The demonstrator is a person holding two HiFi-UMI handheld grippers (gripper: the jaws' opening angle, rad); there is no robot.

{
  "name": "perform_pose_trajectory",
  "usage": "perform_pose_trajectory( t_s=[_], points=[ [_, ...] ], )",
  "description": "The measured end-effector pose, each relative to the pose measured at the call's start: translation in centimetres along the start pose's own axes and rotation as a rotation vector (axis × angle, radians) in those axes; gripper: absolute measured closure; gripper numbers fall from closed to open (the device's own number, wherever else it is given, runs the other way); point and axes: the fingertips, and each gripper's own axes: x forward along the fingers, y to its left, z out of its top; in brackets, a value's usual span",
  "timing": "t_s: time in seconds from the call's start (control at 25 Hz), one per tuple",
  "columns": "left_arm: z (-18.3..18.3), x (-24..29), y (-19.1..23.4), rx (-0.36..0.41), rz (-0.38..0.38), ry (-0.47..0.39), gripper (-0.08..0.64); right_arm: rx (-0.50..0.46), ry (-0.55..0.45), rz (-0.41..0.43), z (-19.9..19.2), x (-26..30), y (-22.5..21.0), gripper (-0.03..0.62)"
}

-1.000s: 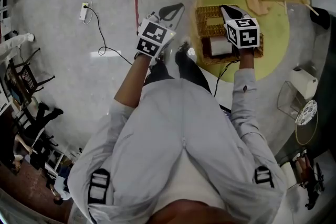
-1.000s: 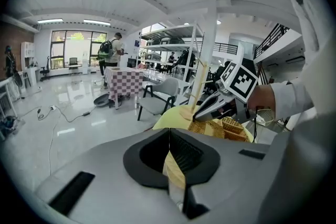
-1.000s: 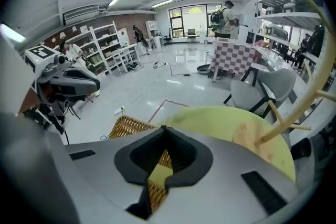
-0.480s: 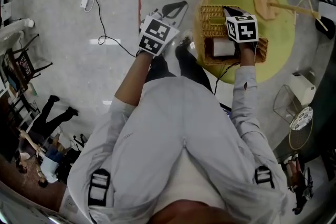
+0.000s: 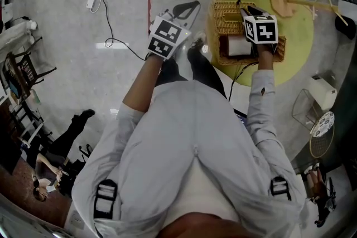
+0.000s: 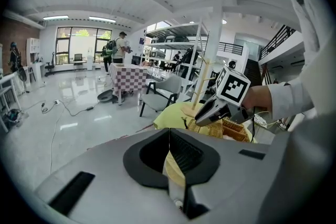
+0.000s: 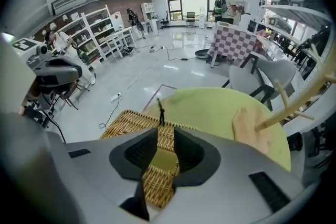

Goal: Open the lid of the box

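Right hand-held gripper [image 5: 249,10] is hanging over the wicker box [image 5: 280,48] on the yellow desk [image 5: 295,61], its jaws just opening, released, with wicker between them and the lid [image 5: 226,15] lying open on the far side, while the left hand-held gripper [image 5: 187,8] is hovering clenched and empty over the floor.

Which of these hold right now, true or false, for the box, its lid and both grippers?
1. The wicker box sits on the yellow table. True.
2. The right gripper is clamped on the lid. False: its jaws have just been opening and stand apart; wicker shows through the gap, but the pads do not press on it.
3. The left gripper is shut, empty and off to the side over the floor. True.
4. The lid covers the box. False: it is folded back, and a white thing shows inside.
5. A wooden stand is on the table beyond the box. True.
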Motion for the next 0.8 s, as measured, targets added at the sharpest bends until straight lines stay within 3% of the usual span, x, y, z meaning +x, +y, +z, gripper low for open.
perform_pose_trajectory(
  t_s=[0.2, 0.48, 0.8],
  points=[
    [0.8, -1.1, -1.3, 0.038, -0.03, -0.022, 0.531, 0.032, -0.083, -0.06, 0.2, -3.8, 0.1, 0.476],
    [2.3, -4.7, -3.5, 0.11, -0.098, -0.085, 0.531, 0.087, -0.22, -0.209, -0.4, -11.4, 1.9, 0.485],
    [4.1, -9.8, -5.7, 0.18, -0.157, -0.175, 0.531, 0.158, -0.352, -0.387, -2.9, -20.3, 5.7, 0.546]
  ],
)
